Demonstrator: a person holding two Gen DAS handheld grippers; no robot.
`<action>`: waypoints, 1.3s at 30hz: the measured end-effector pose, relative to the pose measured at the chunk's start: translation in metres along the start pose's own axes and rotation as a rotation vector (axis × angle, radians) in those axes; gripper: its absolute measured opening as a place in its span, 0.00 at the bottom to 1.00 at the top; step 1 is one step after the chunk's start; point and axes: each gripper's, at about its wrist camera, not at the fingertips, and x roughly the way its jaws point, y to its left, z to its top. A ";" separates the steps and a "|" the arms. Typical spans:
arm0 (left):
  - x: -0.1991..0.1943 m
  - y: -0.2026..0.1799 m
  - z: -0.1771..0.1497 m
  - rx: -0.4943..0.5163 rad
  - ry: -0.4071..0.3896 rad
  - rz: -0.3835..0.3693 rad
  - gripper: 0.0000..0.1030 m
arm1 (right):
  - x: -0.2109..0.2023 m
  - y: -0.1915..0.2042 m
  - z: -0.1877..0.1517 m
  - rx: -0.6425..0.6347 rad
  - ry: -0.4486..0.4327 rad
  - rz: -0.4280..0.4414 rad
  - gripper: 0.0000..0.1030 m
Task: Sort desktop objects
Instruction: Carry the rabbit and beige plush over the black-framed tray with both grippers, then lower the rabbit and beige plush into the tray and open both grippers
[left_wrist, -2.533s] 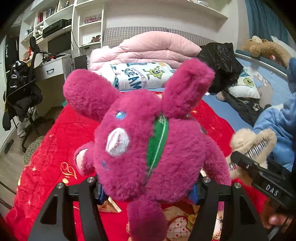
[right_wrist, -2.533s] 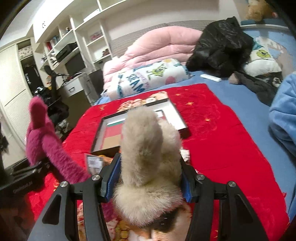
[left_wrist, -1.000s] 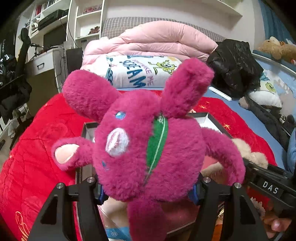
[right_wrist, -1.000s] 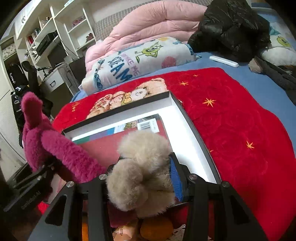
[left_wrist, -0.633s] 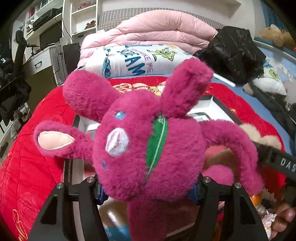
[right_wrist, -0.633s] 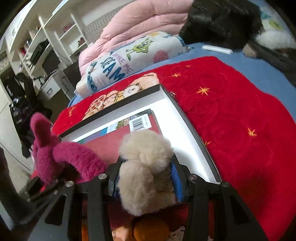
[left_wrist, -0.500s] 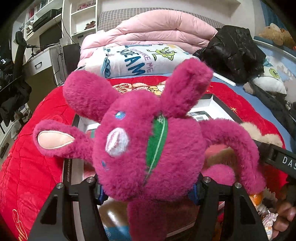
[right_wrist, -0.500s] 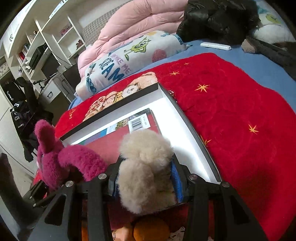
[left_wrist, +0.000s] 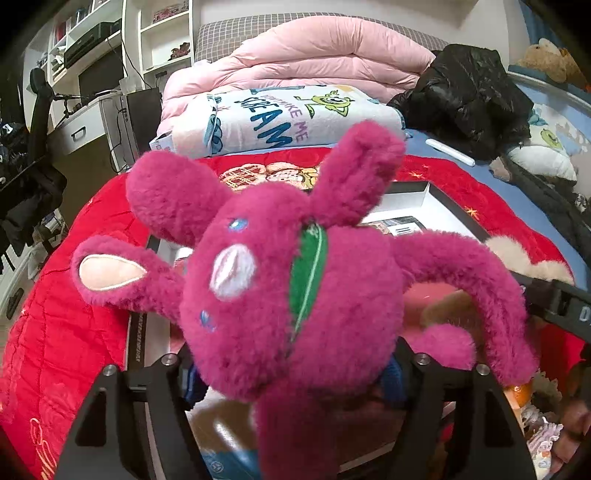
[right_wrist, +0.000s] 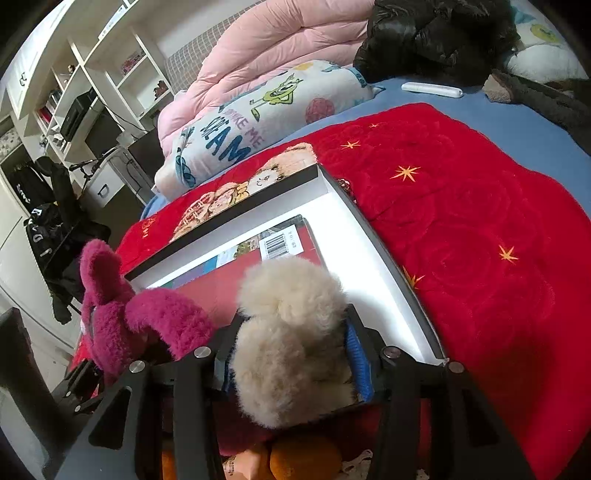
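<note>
My left gripper (left_wrist: 291, 373) is shut on a magenta plush rabbit (left_wrist: 288, 295) with a green leaf patch, held over the near end of an open black-and-white box (left_wrist: 439, 201). The rabbit also shows at the left of the right wrist view (right_wrist: 140, 317). My right gripper (right_wrist: 291, 354) is shut on a beige plush toy (right_wrist: 291, 332), held over the same box (right_wrist: 373, 254). A red book (right_wrist: 236, 280) with a barcode lies flat in the box. The beige toy shows at the right of the left wrist view (left_wrist: 517, 258).
The box rests on a red quilt (right_wrist: 480, 240) on a blue bed. Behind are a printed white blanket (left_wrist: 280, 118), a pink duvet (left_wrist: 314, 59), a black jacket (left_wrist: 469, 92) and a white remote (right_wrist: 432, 89). A desk and shelves stand left. Small toys (right_wrist: 306, 458) lie below my right gripper.
Both grippers have moved forward from the near quilt to over the box, each keeping its plush. In the last half second the views barely shift.
</note>
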 end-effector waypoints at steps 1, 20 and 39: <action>-0.001 0.000 0.000 0.001 0.005 0.005 0.75 | 0.000 0.000 0.000 0.001 0.000 0.005 0.54; -0.027 -0.008 0.009 0.094 -0.091 0.053 1.00 | -0.012 -0.001 0.007 0.023 -0.024 0.079 1.00; -0.051 0.015 0.018 -0.021 -0.152 0.008 1.00 | -0.036 0.016 0.011 -0.059 -0.106 0.090 1.00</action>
